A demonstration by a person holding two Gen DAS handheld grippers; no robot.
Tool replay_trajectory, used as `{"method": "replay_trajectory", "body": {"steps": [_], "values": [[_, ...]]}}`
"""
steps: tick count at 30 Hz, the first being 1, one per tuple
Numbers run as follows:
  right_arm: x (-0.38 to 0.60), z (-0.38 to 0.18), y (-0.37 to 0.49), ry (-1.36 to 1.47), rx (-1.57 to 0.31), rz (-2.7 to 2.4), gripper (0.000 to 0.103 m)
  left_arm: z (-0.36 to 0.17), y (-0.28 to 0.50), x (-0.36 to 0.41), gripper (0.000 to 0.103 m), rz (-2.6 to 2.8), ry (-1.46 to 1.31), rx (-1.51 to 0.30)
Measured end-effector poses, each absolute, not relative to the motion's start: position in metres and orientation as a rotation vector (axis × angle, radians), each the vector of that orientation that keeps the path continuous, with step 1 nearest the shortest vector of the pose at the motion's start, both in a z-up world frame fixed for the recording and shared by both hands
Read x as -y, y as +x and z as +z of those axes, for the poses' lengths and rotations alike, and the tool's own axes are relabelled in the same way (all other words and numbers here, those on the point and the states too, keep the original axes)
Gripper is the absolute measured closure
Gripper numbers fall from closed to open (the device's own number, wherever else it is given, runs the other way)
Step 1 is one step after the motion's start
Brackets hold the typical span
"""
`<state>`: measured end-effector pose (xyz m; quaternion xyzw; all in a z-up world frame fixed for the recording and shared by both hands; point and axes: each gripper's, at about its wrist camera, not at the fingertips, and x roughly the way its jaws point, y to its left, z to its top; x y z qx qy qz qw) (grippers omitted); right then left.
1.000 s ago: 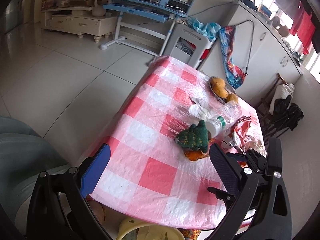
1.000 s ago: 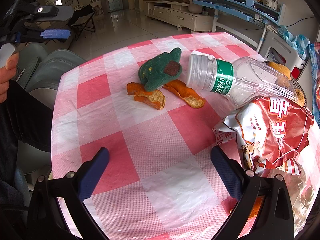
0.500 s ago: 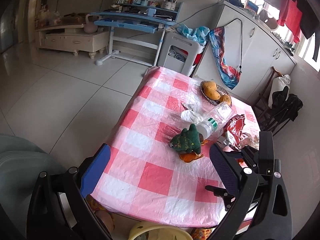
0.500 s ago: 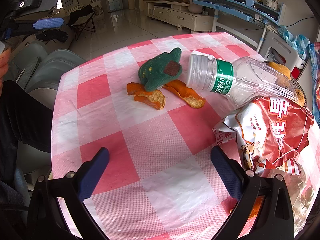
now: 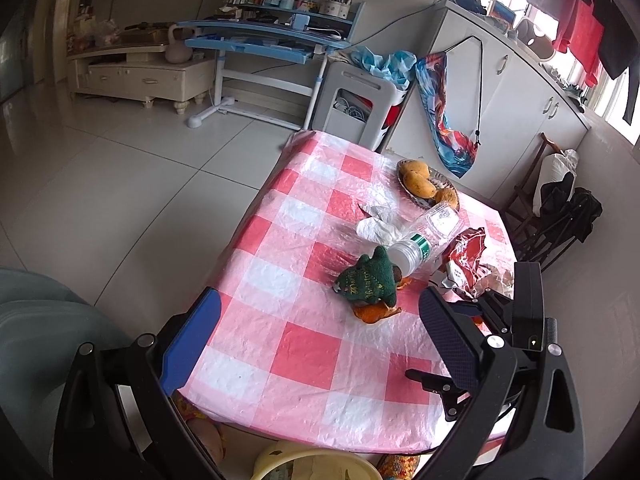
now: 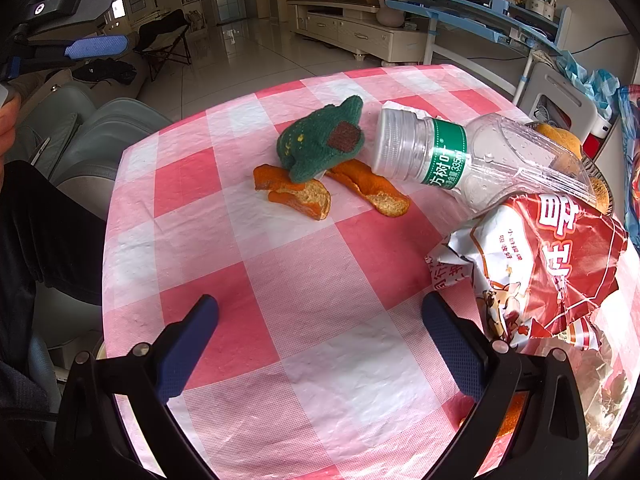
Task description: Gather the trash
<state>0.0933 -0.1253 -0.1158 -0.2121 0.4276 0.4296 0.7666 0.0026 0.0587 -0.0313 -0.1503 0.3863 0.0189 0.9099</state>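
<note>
- Both tongs gaping, empty: left gripper (image 5: 316, 340) high off the table, right gripper (image 6: 320, 344) low over the checked cloth.
- Curled orange peel strips (image 6: 296, 196) ahead, tucked against green knitted toy (image 6: 320, 144).
- Best approached low, pinching peel only, avoiding clear plastic bottle (image 6: 460, 160).

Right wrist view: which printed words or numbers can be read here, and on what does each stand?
"335ml", after Chinese characters cut off at the label's edge: green band of the clear plastic bottle.
Large white Chinese characters, cut off and creased, with smaller lines beside them too small to read: red snack bag.
Yellow stitched marks on the green knitted toy: not readable.
</note>
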Motion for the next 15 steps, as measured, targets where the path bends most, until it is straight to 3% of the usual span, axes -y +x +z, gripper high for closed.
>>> {"method": "replay_trajectory", "body": {"steps": [15], "values": [[0.1258, -0.1160, 0.0934, -0.461, -0.928, 0.934, 0.006, -0.0324, 0.0031, -0.0577, 0.007, 0.037, -0.312, -0.797]]}}
